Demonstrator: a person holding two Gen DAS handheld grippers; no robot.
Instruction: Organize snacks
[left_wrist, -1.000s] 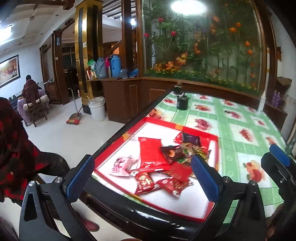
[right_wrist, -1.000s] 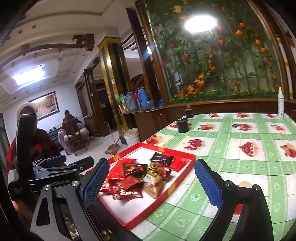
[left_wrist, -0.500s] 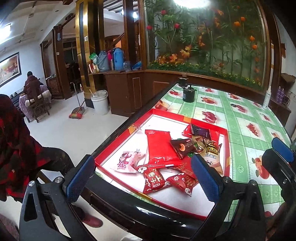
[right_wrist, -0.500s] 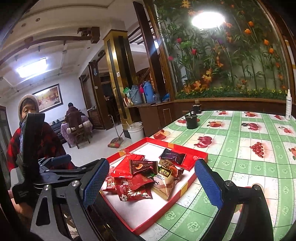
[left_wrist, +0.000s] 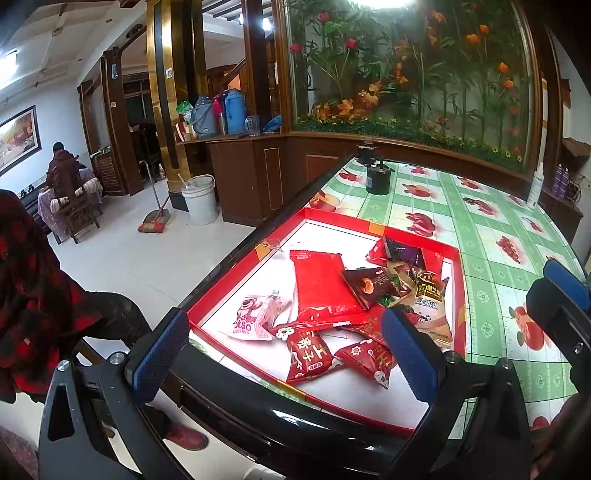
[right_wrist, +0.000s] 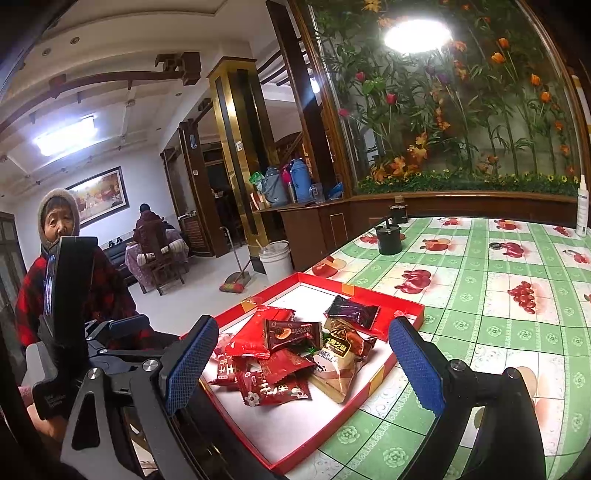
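A shallow red box lid (left_wrist: 456, 280) with a white floor lies at the table's near left corner and holds several snack packets. Among them are a large red packet (left_wrist: 321, 284), a pink packet (left_wrist: 255, 319), a dark brown packet (left_wrist: 364, 284), a purple packet (left_wrist: 402, 254) and a tan packet (left_wrist: 430, 306). The box (right_wrist: 408, 308) and the pile (right_wrist: 291, 354) also show in the right wrist view. My left gripper (left_wrist: 284, 350) is open and empty, above the box's near edge. My right gripper (right_wrist: 303, 363) is open and empty, just short of the pile.
The table (left_wrist: 491, 258) has a green fruit-print cloth. A black canister (left_wrist: 378, 177) stands beyond the box and a white spray bottle (right_wrist: 581, 208) at the far right. A seated person in red (right_wrist: 62, 273) is left of the table. The floor drops off left of the table's dark edge (left_wrist: 236, 258).
Both grippers have come closer to the box and tilted down a little, so the packets look larger. Both stay open. No packet has moved.
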